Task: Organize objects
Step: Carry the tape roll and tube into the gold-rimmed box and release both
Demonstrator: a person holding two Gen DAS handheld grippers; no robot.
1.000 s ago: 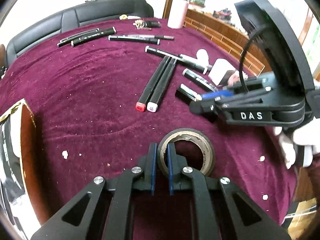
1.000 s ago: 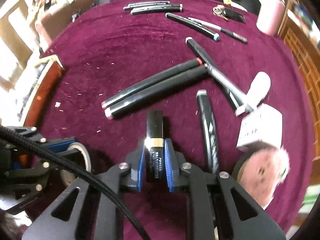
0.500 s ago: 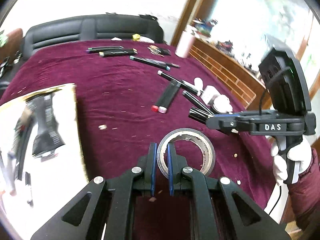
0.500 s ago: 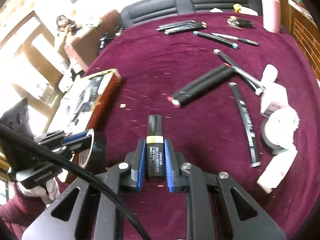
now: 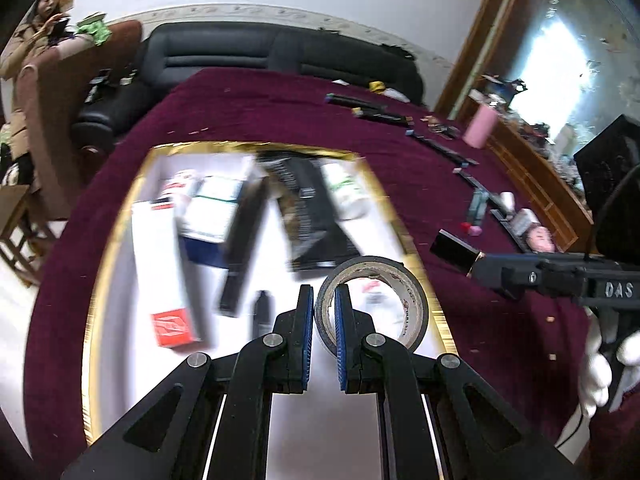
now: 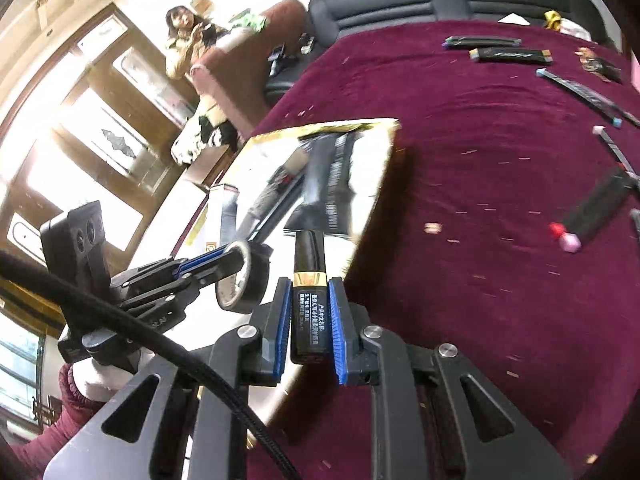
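1. The left claw (image 5: pixel 322 320) is clamped on the wall of a roll of black tape (image 5: pixel 374 300), one finger outside the ring and one inside, and holds it above the open box (image 5: pixel 120 216).
2. The right claw (image 6: pixel 308 316) is clamped on a black tube with a gold band (image 6: pixel 310 280), its cap pointing forward just over the box's near corner.
3. The box, gold-rimmed with a white floor, sits on the maroon tabletop (image 6: pixel 480 200). Its contents are blurred, but a long white carton with a red end (image 5: pixel 168 276), a white and green carton (image 5: pixel 216 204), a long black stick (image 5: pixel 244 248), a dark printed pack (image 5: pixel 308 208) and a white bottle (image 5: pixel 346 192) can be made out inside.
4. Outside the box, black markers (image 5: pixel 380 114) lie scattered across the far tabletop, with a pair of red- and pink-tipped ones (image 6: pixel 592 212) nearer.
5. A pink bottle (image 5: pixel 482 130) stands at the tabletop's far right edge.
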